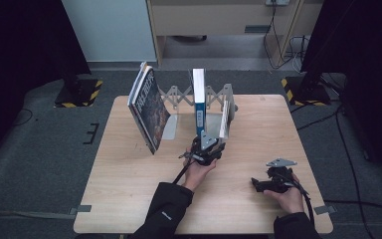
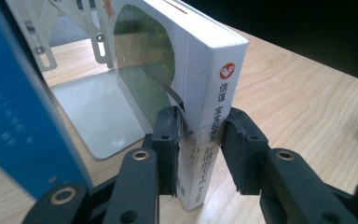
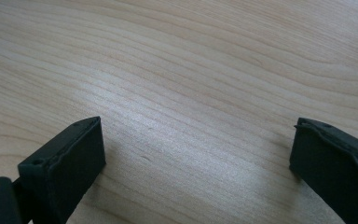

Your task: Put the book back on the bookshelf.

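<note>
Gripping the lower spine of a white book (image 2: 214, 93), left hand-held gripper (image 1: 208, 149), jaws pressed on either cover near the bottom edge, seen close in the left gripper view (image 2: 200, 149). Standing upright on the pale wooden desk (image 1: 129, 199), that white book (image 1: 224, 118), at the right end of a metal expanding book rack (image 1: 179, 94) near the far middle of the desk. Bearing red and black printed characters down its spine and a dark green rounded picture on its cover. Standing just to its left, a blue book (image 1: 198, 102), also upright, its blue cover close at the left edge of the left gripper view (image 2: 14, 107). Showing between the two, the rack's grey metal base plate (image 2: 98, 116). Leaning well to the left at the rack's other end, a larger dark-covered book (image 1: 148, 107), tilted, lower corner down on the desk. Resting low over bare desk near the right front corner, right hand-held gripper (image 1: 261, 183), held in the right hand (image 1: 289, 196), well apart from the books. Spread wide with nothing between them, its jaws, over plain wood grain (image 3: 191, 93).
</note>
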{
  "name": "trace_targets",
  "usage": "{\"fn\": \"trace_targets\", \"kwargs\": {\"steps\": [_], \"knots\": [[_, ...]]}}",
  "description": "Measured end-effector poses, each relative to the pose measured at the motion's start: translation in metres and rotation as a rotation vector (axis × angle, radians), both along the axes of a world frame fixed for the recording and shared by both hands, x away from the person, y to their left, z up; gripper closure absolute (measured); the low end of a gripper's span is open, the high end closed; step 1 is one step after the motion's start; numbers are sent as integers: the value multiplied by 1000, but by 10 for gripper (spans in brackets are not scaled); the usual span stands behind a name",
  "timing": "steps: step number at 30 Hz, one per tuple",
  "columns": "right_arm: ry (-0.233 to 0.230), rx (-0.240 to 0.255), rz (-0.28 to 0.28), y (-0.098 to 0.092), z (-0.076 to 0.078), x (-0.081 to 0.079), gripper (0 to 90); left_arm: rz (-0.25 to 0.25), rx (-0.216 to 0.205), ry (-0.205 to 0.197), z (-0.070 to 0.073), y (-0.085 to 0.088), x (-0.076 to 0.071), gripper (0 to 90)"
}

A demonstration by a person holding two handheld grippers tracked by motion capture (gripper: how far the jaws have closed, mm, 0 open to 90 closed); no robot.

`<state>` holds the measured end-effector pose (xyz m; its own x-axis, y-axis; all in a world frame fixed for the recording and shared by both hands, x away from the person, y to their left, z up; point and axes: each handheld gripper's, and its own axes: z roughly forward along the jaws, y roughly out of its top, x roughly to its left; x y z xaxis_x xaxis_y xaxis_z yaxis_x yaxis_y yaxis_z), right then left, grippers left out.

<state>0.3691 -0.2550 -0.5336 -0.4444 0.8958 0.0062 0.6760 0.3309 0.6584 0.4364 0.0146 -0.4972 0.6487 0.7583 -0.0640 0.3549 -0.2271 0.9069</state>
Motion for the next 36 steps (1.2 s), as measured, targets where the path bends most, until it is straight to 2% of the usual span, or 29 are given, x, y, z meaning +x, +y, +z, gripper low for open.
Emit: {"fn": "trace_targets", "kwargs": {"steps": [2,7,13,25,30,33,36], "knots": [[-2,-1,2,0,0,0,34,5,-14,6,-1,-3,5,663],[-2,-2,3,0,0,0,34,8,4,10,1,-10,17,650],[1,0,2,0,0,0,34,14,2,24,1,-18,28,627],[-1,-1,3,0,0,0,34,26,13,25,3,-26,37,592],[0,1,0,0,0,0,34,6,27,21,4,-24,35,553],[1,0,2,0,0,0,34,-36,41,7,10,-19,26,519],[0,-1,2,0,0,0,36,-72,43,19,17,-13,15,477]]}}
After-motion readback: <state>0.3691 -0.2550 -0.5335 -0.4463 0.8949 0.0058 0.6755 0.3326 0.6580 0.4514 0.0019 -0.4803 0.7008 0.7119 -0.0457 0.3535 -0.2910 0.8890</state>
